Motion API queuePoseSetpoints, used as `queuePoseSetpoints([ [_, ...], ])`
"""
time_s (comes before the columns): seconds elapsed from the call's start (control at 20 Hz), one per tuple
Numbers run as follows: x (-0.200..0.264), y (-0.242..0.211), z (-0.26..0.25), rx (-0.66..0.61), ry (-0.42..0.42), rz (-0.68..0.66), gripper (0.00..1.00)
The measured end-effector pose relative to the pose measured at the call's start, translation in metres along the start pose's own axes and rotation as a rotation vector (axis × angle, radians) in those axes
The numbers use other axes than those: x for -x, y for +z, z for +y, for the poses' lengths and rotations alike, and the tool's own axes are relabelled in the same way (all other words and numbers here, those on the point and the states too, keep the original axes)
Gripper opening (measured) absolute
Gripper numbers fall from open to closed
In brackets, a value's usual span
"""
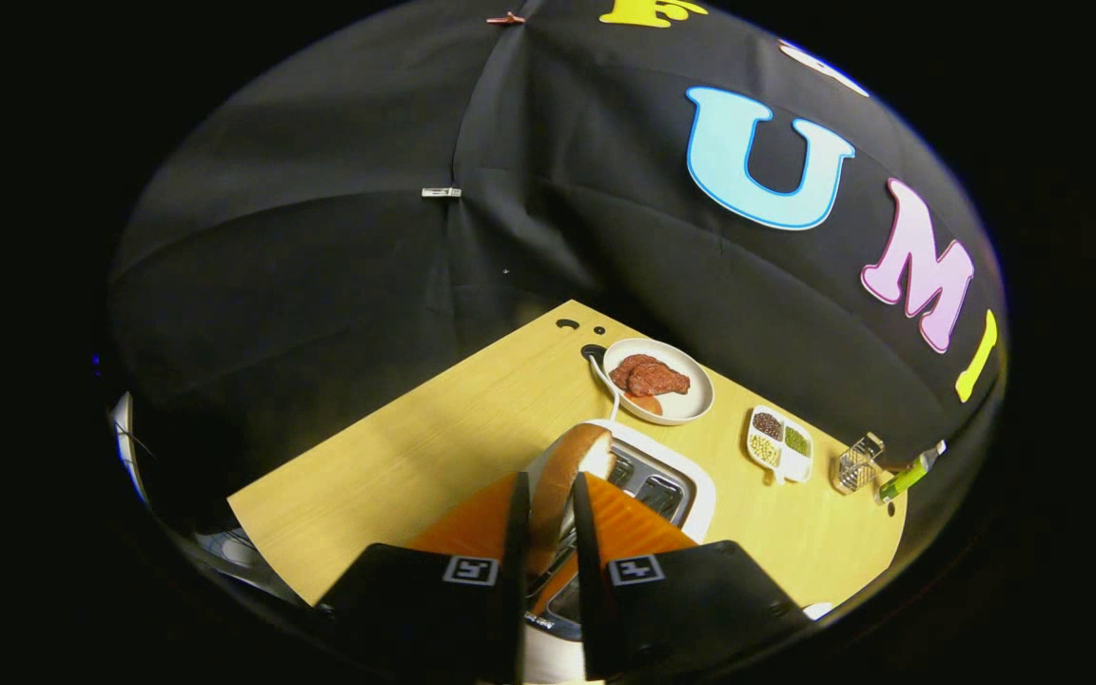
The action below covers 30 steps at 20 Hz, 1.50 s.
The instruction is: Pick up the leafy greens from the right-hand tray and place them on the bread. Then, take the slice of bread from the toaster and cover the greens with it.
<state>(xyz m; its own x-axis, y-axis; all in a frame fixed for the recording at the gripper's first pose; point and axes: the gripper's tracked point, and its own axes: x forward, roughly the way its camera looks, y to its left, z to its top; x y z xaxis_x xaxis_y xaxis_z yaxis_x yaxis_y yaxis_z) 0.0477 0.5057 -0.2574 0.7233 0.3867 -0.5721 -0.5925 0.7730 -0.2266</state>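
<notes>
Tongs (pixel 545 490) are pinching the bread slice (pixel 562 476), apparently clear of the toaster (pixel 672 485); light, crumbly, best gripped across faces.

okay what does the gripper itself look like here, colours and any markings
The gripper has two thin, flat black fingers that taper toward their tips. Behind them sit two blocky matte black housings, each carrying a small square black-and-white marker on its top near the finger. No cables or sleeve are visible.
</notes>
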Motion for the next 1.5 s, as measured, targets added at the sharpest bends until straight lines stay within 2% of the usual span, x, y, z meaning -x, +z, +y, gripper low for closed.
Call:
queuePoseSetpoints([
  [0.05,0.001,-0.001,0.001,-0.001,0.018,-0.004,0.19],
  [0.15,0.002,-0.003,0.001,-0.032,0.05,0.004,0.16],
  [0.35,0.012,0.004,-0.006,-0.132,0.103,0.011,0.13],
  [0.65,0.038,0.028,-0.015,-0.149,0.151,-0.049,0.12],
  [1.1,0.083,0.06,-0.08,-0.238,0.124,-0.155,0.12],
  [1.35,0.106,0.048,-0.131,-0.305,0.08,-0.181,0.12],
  [1.5,0.114,0.025,-0.158,-0.375,0.062,-0.176,0.12],
])
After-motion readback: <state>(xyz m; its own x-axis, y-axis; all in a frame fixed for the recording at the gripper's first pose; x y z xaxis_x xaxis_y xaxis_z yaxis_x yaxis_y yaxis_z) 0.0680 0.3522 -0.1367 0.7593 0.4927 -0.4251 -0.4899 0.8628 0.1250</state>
